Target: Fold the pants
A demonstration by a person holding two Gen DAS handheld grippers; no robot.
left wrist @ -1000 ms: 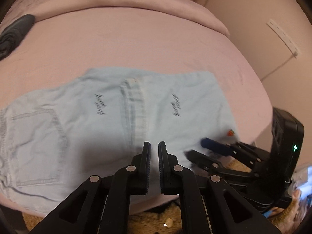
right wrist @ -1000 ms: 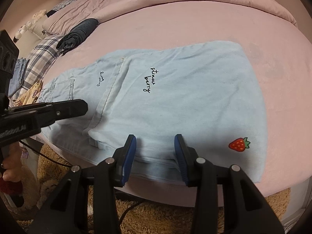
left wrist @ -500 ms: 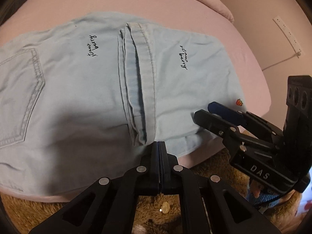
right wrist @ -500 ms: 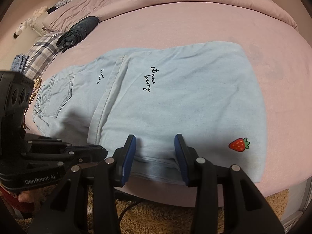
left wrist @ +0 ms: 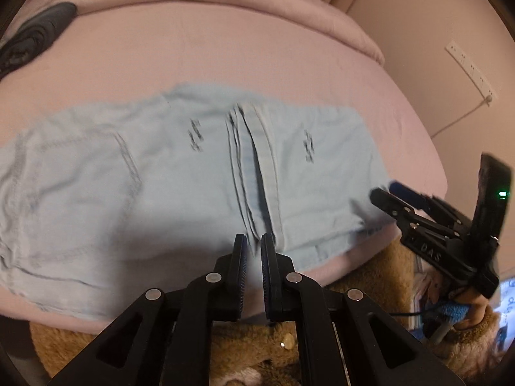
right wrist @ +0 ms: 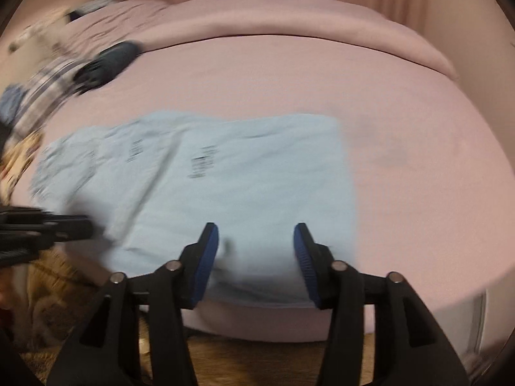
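Note:
Light blue pants (left wrist: 193,186) lie folded on the pink bed (left wrist: 225,48), with a stack of hems down the middle and a back pocket at the left. My left gripper (left wrist: 254,244) hovers at the pants' near edge, shut to a narrow slit and holding nothing. In the left wrist view my right gripper (left wrist: 386,193) reaches over the pants' right near corner. In the right wrist view the pants (right wrist: 257,177) are blurred. There my right gripper (right wrist: 256,234) stands over their near edge, its jaws opening, pads clear of the cloth. The left gripper (right wrist: 64,225) enters from the left.
A dark rolled garment (right wrist: 106,61) and plaid cloth (right wrist: 42,96) lie at the bed's far left. A folded pink duvet (right wrist: 289,38) runs along the back. A brown shaggy rug (left wrist: 370,273) lies below the bed edge. A white socket strip (left wrist: 470,67) hangs on the right wall.
The left gripper drew back from close over the hems, and a narrow slit now shows between its fingers. The right gripper's jaws have spread wider and its view has tipped upward, blurred by motion.

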